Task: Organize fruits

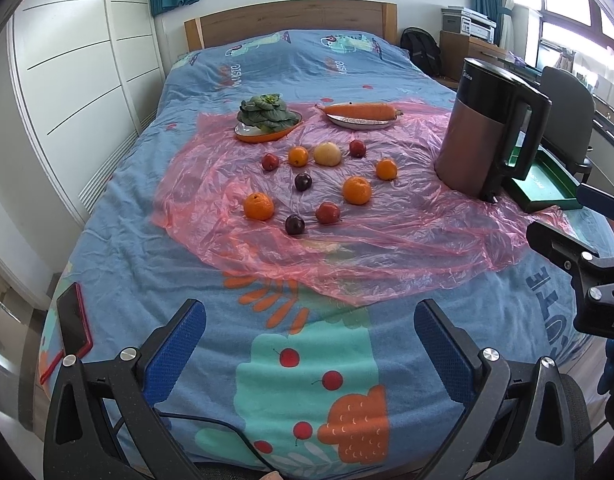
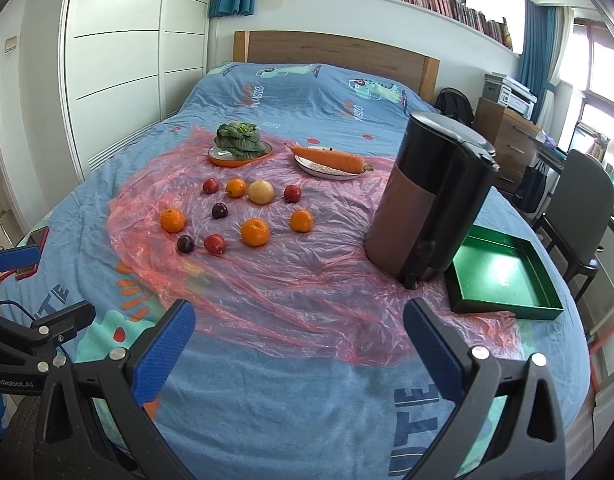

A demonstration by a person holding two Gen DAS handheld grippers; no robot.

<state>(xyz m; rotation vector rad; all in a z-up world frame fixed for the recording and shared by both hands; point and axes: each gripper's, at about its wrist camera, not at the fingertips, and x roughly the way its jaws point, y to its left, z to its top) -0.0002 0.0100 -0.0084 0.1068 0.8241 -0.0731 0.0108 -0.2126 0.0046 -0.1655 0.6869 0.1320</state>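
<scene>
Several fruits lie loose on a pink plastic sheet on the bed: oranges such as one at the front left, dark plums, red plums and a pale yellow pear. An empty green tray sits right of the fruits, behind a kettle. My left gripper is open and empty, over the blanket near the bed's front edge, well short of the fruits. My right gripper is open and empty, at the sheet's near edge.
A tall dark kettle stands between the fruits and the tray. An orange plate with leafy greens and a white plate with a carrot sit behind the fruits. A red phone lies at the bed's left edge.
</scene>
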